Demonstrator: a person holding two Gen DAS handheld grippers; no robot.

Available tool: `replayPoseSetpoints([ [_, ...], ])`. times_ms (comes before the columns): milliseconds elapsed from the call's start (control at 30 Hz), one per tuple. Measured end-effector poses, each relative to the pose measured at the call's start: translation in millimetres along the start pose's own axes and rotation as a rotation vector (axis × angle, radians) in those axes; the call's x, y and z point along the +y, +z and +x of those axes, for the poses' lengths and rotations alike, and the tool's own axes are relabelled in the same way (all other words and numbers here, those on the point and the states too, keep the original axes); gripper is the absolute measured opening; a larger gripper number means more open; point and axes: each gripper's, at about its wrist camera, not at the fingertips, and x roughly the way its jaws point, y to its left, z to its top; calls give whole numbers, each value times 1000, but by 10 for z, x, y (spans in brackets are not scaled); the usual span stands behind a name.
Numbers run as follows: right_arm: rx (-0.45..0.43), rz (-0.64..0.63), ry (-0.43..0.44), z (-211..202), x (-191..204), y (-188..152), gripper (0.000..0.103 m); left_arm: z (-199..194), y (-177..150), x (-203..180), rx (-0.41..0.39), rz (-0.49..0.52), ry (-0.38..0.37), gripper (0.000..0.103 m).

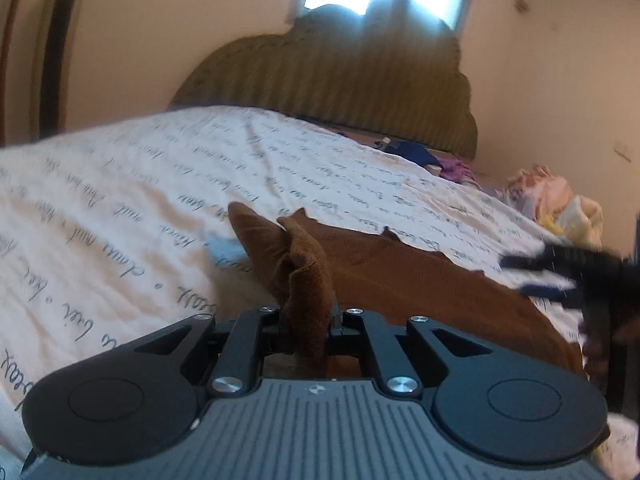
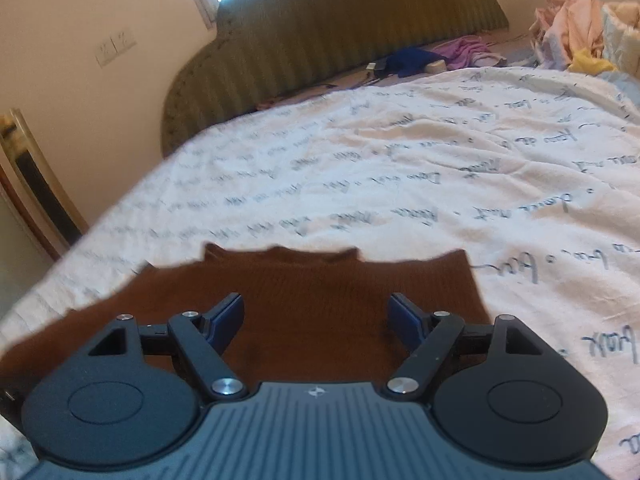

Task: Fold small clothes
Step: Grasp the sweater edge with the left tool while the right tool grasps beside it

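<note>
Here, the left gripper (image 1: 308,320) is clamped on a bunched fold of the rust-brown knitted garment (image 1: 420,276), which rises in a crumpled peak between the closed jaws. The right gripper (image 2: 316,316) stands with jaws wide apart above the garment's flat part, its blue pads (image 2: 230,314) pressing on nothing (contact with the cloth below cannot be told). The garment lies on the white bedspread printed with dark script (image 2: 400,168), whose bare surface stretches toward 12 o'clock. An olive ribbed headboard (image 2: 340,28) closes the far edge; a heap of pastel clothes (image 2: 576,32) lies at 2 o'clock.
</note>
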Motion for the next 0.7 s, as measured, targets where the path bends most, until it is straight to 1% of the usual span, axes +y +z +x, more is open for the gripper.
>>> replayPoseSetpoints([
  [33, 40, 43, 95, 41, 94, 92, 84, -12, -46, -145, -8, 57, -16, 10],
  [67, 104, 71, 185, 127, 202, 155, 85, -24, -84, -257, -16, 104, -28, 10],
  [133, 257, 100, 354, 387, 451, 212, 85, -60, -191, -476, -31, 200, -47, 10],
  [167, 340, 110, 428, 555, 592, 212, 85, -60, -227, -548, -34, 233, -55, 10],
  [200, 398, 109, 471, 688, 707, 199, 85, -62, -274, -604, -36, 260, -62, 10],
  [233, 448, 90, 494, 823, 826, 177, 85, -50, -309, -642, -34, 278, -68, 10],
  [267, 474, 79, 493, 934, 904, 160, 85, -38, -336, -663, -27, 290, -73, 10],
  [367, 519, 122, 483, 1193, 947, 85, 85, -1, -412, -668, -4, 317, -78, 10],
  [400, 519, 128, 469, 1243, 933, 67, 84, 21, -419, -664, -2, 328, -80, 10],
  [433, 502, 111, 437, 1265, 915, 52, 75, 31, -419, -672, -2, 339, -81, 10],
  [467, 488, 70, 410, 1264, 911, 42, 56, 44, -412, -682, -2, 346, -81, 10],
  [500, 494, 39, 395, 1267, 900, 30, 10, 55, -393, -675, 1, 351, -86, 10],
  [533, 495, 31, 384, 1252, 867, 22, 9, 64, -378, -688, 6, 351, -95, 10],
  [600, 440, -40, 390, 1116, 798, 71, 9, 82, -339, -768, 7, 349, -125, 10],
  [700, 385, -115, 385, 811, 645, 210, 8, 79, -311, -1042, -9, 373, -207, 10],
])
